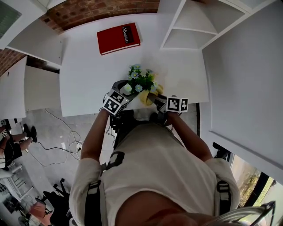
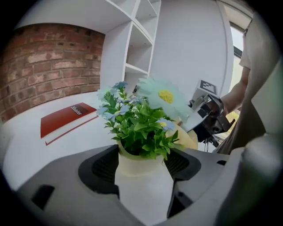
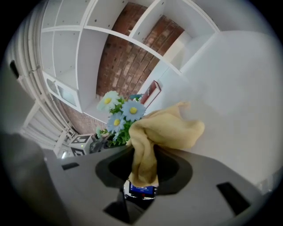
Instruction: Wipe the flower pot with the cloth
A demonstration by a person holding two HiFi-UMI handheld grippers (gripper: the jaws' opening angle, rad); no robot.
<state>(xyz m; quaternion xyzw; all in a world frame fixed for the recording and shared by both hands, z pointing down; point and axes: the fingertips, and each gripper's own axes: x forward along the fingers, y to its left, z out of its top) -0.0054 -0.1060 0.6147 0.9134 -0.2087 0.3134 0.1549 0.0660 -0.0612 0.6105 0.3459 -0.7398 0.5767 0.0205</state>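
Observation:
A cream flower pot (image 2: 138,164) with green leaves and blue and white flowers (image 2: 141,115) stands near the front edge of the white table (image 1: 84,75). My left gripper (image 2: 141,170) is shut on the pot, one pad on each side. In the head view the flowers (image 1: 140,81) show between both grippers, with the left gripper (image 1: 125,91) at their left. My right gripper (image 3: 143,164) is shut on a yellow cloth (image 3: 164,131), which bunches up beyond the jaws beside the flowers (image 3: 120,114). In the head view the cloth (image 1: 147,98) touches the plant's right side, in front of the right gripper (image 1: 157,99).
A red book (image 1: 118,39) lies flat at the table's back. A white shelf unit (image 1: 194,24) stands at the back right, a brick wall (image 1: 101,9) behind. Cables (image 1: 66,145) trail on the floor left of the person.

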